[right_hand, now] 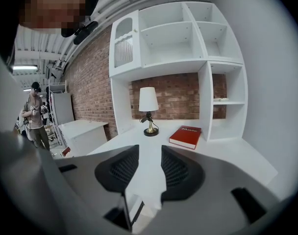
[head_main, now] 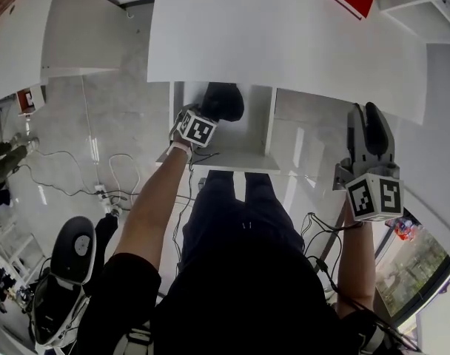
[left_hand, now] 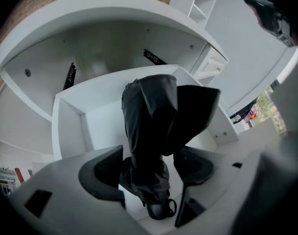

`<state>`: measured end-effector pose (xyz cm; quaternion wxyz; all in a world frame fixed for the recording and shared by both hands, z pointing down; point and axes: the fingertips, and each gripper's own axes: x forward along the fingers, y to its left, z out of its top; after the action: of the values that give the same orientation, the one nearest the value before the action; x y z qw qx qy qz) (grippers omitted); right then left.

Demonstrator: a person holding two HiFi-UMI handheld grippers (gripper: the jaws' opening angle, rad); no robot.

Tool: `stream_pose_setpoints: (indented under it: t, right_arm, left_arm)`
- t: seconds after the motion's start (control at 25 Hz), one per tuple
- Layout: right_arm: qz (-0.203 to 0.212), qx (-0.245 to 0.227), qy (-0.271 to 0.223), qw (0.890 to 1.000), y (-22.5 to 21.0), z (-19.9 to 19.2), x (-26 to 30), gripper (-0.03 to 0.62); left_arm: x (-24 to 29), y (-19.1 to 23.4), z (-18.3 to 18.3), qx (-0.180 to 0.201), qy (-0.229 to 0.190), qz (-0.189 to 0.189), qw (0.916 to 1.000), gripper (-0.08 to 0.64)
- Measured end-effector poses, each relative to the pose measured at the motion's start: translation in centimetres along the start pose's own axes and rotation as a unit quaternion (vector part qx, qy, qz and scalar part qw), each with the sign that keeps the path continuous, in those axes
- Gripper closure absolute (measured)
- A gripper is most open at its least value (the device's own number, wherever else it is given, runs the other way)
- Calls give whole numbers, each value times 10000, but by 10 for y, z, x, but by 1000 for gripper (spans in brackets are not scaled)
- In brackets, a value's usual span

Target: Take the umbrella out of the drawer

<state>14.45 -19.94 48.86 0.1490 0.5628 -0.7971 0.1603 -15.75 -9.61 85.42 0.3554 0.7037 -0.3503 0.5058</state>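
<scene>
Folded black umbrella in its crumpled sleeve, inside the pulled-out white drawer.

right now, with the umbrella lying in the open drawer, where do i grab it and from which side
Take the umbrella at its narrow neck just above the handle, coming straight down through the drawer's open top; the folded canopy is bulkier. The left gripper straddles that neck, jaws apart.

- black folded cloth umbrella: crinkled fabric, slight sheen
- white laminate drawer: smooth, matt
- red-brown brick wall: rough
- brass-coloured metal lamp base: glossy
</scene>
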Motion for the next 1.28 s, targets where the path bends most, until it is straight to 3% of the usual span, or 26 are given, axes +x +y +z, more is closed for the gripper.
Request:
stream_pose_setpoints:
  t: [0.12, 0.32, 0.56, 0.76, 0.96, 1.28]
  right_arm:
    - [-129, -59, 48, 9999, -5, -5, 0, 457]
    - [-239, -85, 100, 9996, -9, -10, 0, 462]
    - [-336, -66, 238, 9991, -15, -20, -5, 466]
    - [-384, -4, 292, 9988, -20, -28, -8, 474]
    - [-309, 71, 278, 9991, -7, -25, 9, 483]
    - [-250, -41, 29, 9997, -3, -11, -10, 485]
  left_arm:
    - [13, 1, 0, 85, 86, 117, 9999, 244]
    - [31, 3, -2, -94, 172, 100, 9998, 242]
    - [50, -10, -7, -73, 530, -372, 9979, 244]
    - [56, -9, -11, 449, 802, -53, 9958, 251]
    - [51, 8, -6, 482, 742, -307, 9956, 309]
    - [18, -15, 9, 1085, 477, -376, 9922, 313]
